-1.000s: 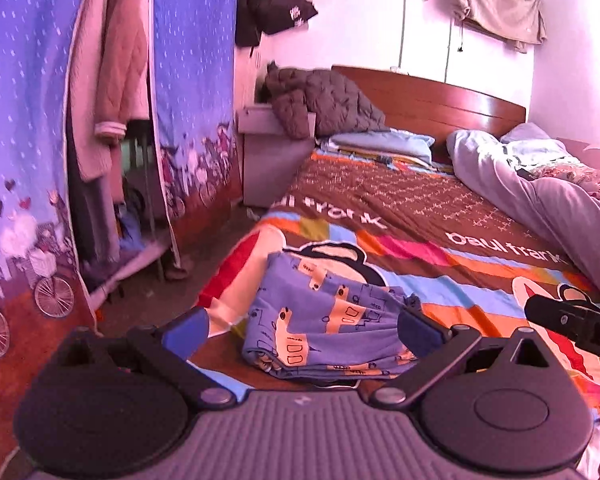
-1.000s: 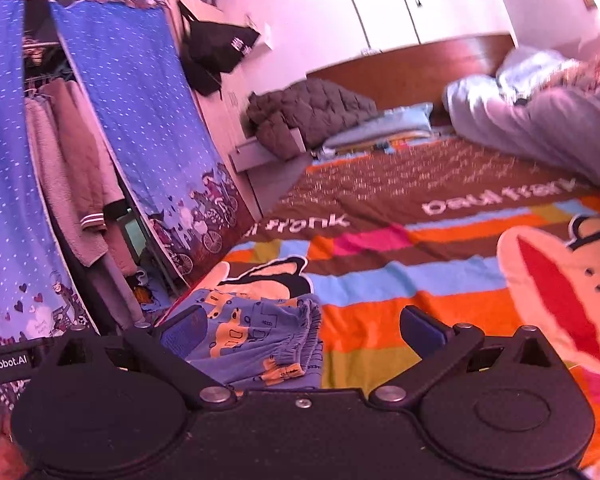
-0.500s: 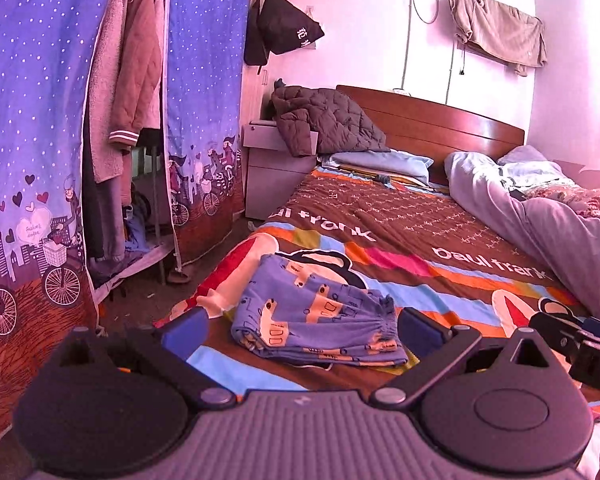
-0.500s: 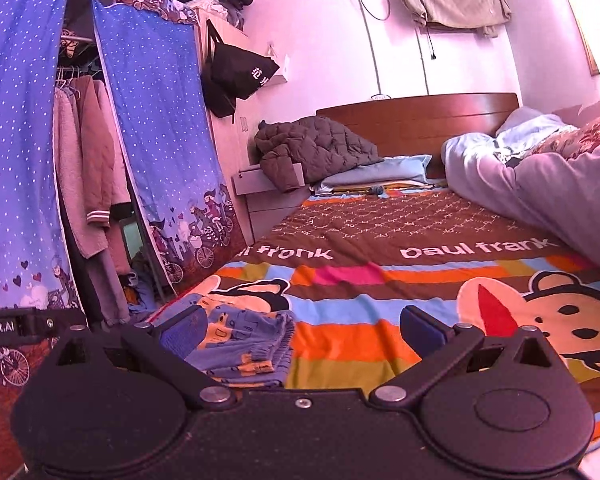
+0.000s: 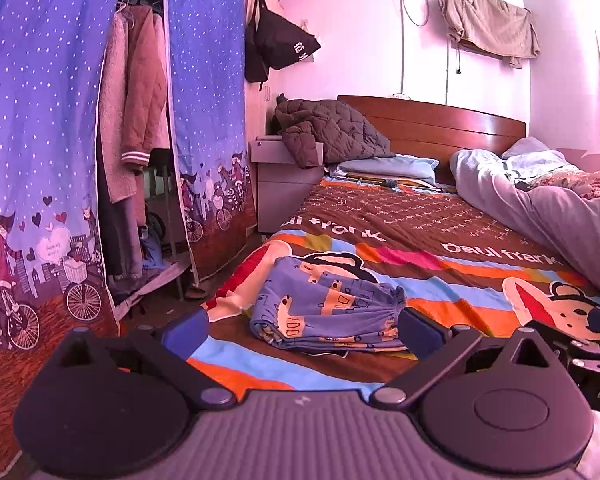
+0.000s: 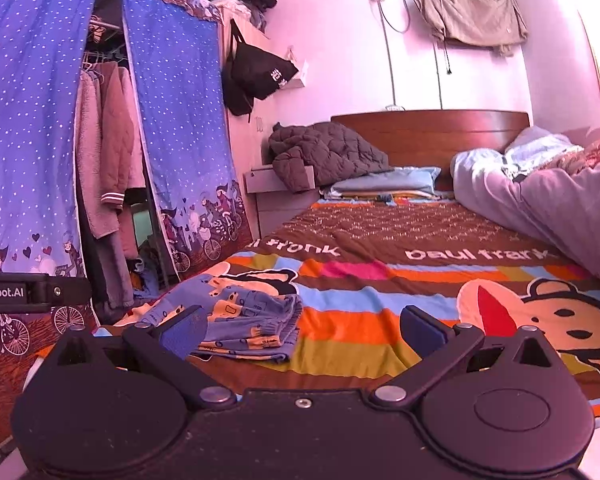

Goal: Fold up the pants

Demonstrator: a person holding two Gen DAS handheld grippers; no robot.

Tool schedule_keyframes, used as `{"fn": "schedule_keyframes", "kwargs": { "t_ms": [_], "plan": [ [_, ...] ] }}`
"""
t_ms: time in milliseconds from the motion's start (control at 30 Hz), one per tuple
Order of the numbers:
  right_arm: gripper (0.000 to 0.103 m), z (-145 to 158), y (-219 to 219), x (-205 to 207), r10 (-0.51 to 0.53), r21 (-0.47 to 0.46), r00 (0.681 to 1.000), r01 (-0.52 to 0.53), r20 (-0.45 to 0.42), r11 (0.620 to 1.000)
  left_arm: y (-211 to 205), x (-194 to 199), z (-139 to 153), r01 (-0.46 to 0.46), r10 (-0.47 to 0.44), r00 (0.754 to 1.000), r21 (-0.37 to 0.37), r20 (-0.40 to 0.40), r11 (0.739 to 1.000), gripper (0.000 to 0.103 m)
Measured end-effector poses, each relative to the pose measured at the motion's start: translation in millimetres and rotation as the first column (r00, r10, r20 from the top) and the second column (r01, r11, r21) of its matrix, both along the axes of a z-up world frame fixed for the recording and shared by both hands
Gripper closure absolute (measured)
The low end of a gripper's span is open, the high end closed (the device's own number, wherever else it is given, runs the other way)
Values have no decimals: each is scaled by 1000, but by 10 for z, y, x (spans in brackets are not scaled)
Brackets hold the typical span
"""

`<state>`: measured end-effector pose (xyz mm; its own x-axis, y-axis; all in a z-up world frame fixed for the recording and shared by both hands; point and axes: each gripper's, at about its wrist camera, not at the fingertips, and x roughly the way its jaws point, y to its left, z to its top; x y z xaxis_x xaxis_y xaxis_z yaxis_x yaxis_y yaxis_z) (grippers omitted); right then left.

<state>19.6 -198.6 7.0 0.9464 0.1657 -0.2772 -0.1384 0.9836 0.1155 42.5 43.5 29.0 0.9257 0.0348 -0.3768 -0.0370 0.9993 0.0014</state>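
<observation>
The blue pants [image 5: 324,312] with an orange car print lie folded into a compact stack on the striped bedspread [image 5: 452,280], near the bed's left edge. My left gripper [image 5: 302,330] hangs open just in front of the stack, holding nothing. In the right wrist view the same pants [image 6: 244,320] sit at lower left, partly behind the left finger. My right gripper [image 6: 302,328] is open too, above the bedspread [image 6: 380,304] to the right of the pants, with nothing between its fingers. Its tip [image 5: 580,344] shows at the left wrist view's right edge.
A blue dotted wardrobe curtain [image 5: 40,140] with hanging coats [image 5: 134,128] stands left of the bed. A grey nightstand [image 5: 280,188] carries a dark quilted jacket [image 5: 328,128]. A grey duvet [image 5: 540,208] and pillows lie along the bed's right side before the wooden headboard [image 5: 440,128].
Both grippers have drawn back and risen from the pants, so the stack looks smaller and farther. The pants lie unmoved and both grippers stay open.
</observation>
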Motion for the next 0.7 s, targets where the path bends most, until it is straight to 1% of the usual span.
{"fn": "schedule_keyframes", "kwargs": {
  "t_ms": [67, 200, 400, 700],
  "plan": [
    [1, -3, 6, -9, 3, -2, 1000, -3, 5, 1000, -1, 4, -23, -2, 2, 1000, 4, -2, 1000, 0],
    [1, -42, 8, 4, 0, -5, 1000, 0, -1, 1000, 7, 30, -118, -10, 10, 999, 9, -34, 1000, 0],
    [1, -144, 8, 45, -19, -28, 999, 19, -29, 999, 21, 38, -223, -21, 22, 998, 13, -61, 1000, 0],
    [1, -202, -4, 81, -22, -23, 999, 21, -46, 1000, 98, 58, -240, -42, 42, 996, 2, -74, 999, 0]
  ]
}}
